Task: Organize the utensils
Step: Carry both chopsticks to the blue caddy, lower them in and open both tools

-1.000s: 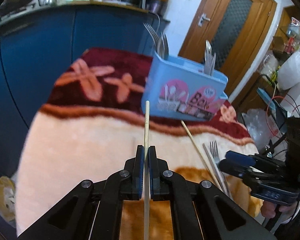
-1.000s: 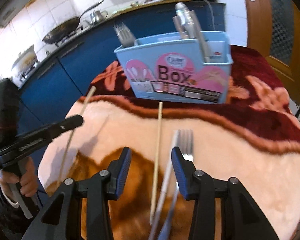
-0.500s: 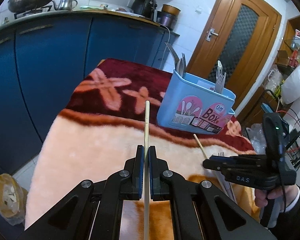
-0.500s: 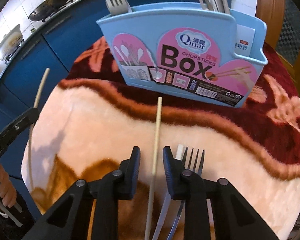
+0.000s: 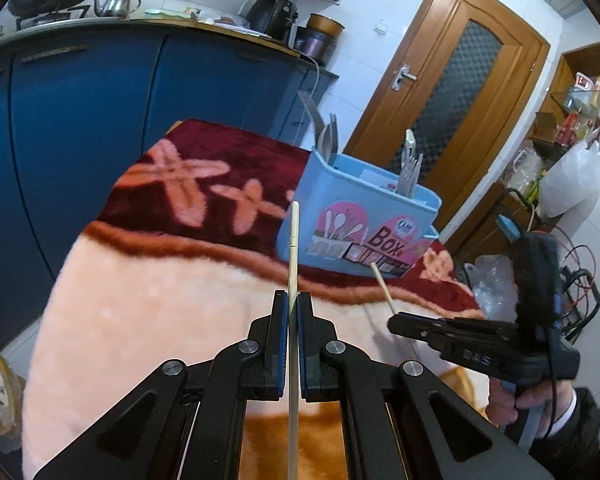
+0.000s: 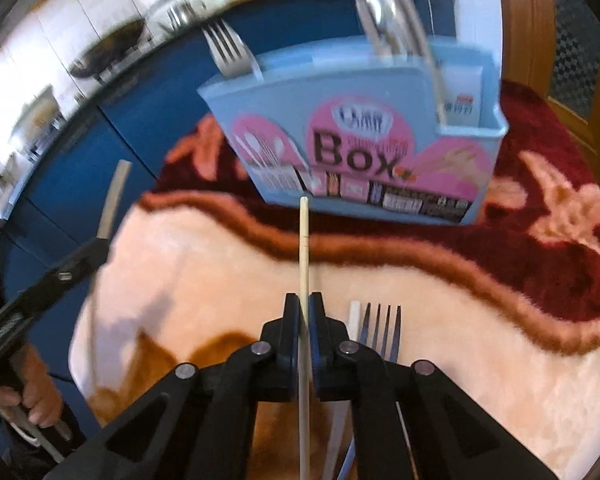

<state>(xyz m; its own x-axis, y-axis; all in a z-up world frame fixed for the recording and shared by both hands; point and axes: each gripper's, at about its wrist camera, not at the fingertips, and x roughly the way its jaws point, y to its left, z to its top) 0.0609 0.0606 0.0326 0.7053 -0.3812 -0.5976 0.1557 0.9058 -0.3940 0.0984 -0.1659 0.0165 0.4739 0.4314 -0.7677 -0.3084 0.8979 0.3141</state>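
Plush blanket (image 6: 440, 320), pale slender chopstick (image 6: 304, 240)

A plush blanket (image 6: 480, 360), peach with a dark red flowered border, covers the counter. On the red border stands a blue utensil box (image 6: 364, 140) holding forks and spoons. On the peach part lies a fork (image 6: 380, 328), a white utensil (image 6: 354, 318) just beside it.

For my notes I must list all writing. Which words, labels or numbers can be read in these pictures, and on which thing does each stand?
"Box": large dark letters on the front of the blue utensil holder.
Logo above "Box" and the small print strip below it: too blurred to read.
Embossed letters on the side of the right gripper: unclear.
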